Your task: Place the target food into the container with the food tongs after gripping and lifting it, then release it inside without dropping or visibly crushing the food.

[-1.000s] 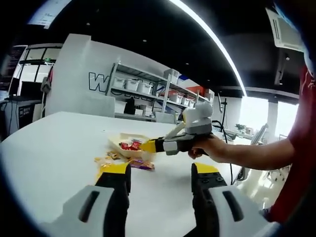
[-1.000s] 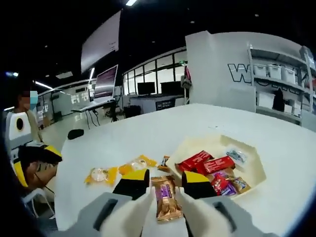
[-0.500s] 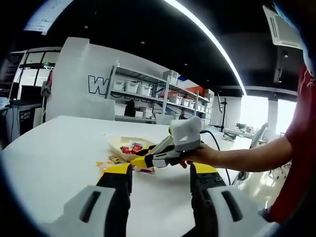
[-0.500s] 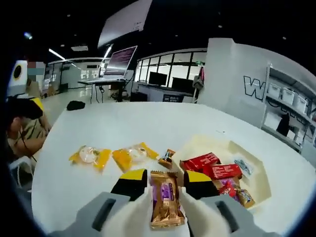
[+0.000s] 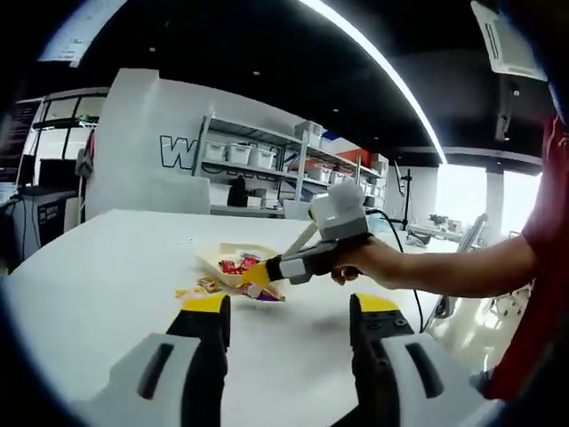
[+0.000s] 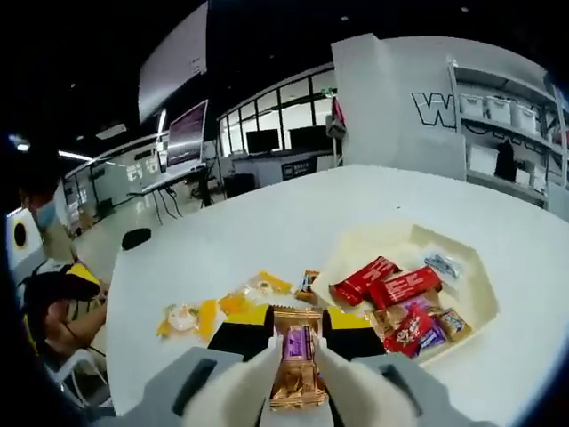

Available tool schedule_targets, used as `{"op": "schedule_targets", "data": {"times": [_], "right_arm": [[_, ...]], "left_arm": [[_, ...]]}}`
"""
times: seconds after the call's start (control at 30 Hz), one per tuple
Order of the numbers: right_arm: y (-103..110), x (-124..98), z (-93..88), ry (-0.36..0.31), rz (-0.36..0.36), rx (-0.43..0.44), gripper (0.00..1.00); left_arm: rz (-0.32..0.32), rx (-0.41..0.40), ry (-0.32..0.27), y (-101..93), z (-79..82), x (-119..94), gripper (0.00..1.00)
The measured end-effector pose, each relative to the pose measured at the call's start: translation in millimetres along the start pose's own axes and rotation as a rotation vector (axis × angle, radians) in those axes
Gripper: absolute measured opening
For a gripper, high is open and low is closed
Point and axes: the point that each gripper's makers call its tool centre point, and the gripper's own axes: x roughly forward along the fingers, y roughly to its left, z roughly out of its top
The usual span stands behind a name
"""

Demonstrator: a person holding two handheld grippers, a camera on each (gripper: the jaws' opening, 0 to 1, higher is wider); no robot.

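Gold-brown, purple-labelled snack packet (image 6: pixel 295 366), uncrushed

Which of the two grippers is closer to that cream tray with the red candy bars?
The right. The right gripper, shut on a gold snack bar, hovers just beside the tray. The left gripper hangs well back from it, jaws open.

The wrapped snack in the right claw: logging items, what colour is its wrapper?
Golden-brown with a purple centre panel, clearest in the right gripper view: the wrapped snack clamped in the right claw.
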Motion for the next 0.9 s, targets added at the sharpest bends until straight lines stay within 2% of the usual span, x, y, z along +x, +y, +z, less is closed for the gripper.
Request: {"op": "schedule_targets", "data": {"times": [0.1,0.2,0.27,0.33,0.37,0.4,0.43,0.5,0.6,0.77,0.87,0.9], "right_arm": [[-4.8,-7.5,13.9,-0.019,-0.021,-0.026,0.15],[-16.8,-14.0,27.2,-0.029,-0.048,-0.012,0.15],[-23.2,-17.0,31.8,-0.031,-0.058,0.024,0.14],[-28.3,-18.1,35.8,-0.035,-0.063,0.016,0.14],[-36.0,-19.8,39.0,-0.040,-0.097,0.016,0.14],[-38.4,-19.1,41.0,-0.038,-0.098,-0.015,0.14],[-41.6,-19.4,41.6,-0.023,-0.101,-0.001,0.14],[-45.4,-19.3,47.3,-0.029,-0.100,-0.001,0.15],[-57.5,-17.3,55.1,-0.027,-0.134,-0.051,0.15],[-67.4,-16.0,70.7,-0.036,-0.148,-0.044,0.15],[-71.8,-14.3,79.4,-0.055,-0.161,-0.066,0.15],[-71.0,-12.7,79.0,-0.041,-0.148,-0.053,0.15]], "left_arm": [[0.004,-0.015,-0.006,0.0,1.1,1.7,0.57],[0.031,-0.041,-0.012,3.7,2.8,5.4,0.68],[0.053,-0.049,0.000,6.7,0.9,6.9,0.79],[0.080,-0.054,0.014,11.0,-1.9,6.9,0.89],[0.086,-0.064,0.020,12.8,-3.6,6.7,0.92],[0.093,-0.076,0.021,14.2,-4.4,6.5,0.95],[0.106,-0.092,0.015,16.9,-4.4,5.9,0.97],[0.106,-0.107,0.013,18.0,-4.8,5.0,0.98],[0.116,-0.121,0.031,19.5,-8.0,4.7,0.99],[0.130,-0.106,0.079,20.1,-15.0,3.1,0.99],[0.129,-0.097,0.086,20.0,-15.7,3.4,0.99],[0.130,-0.096,0.086,19.8,-15.4,3.5,0.99]]}}
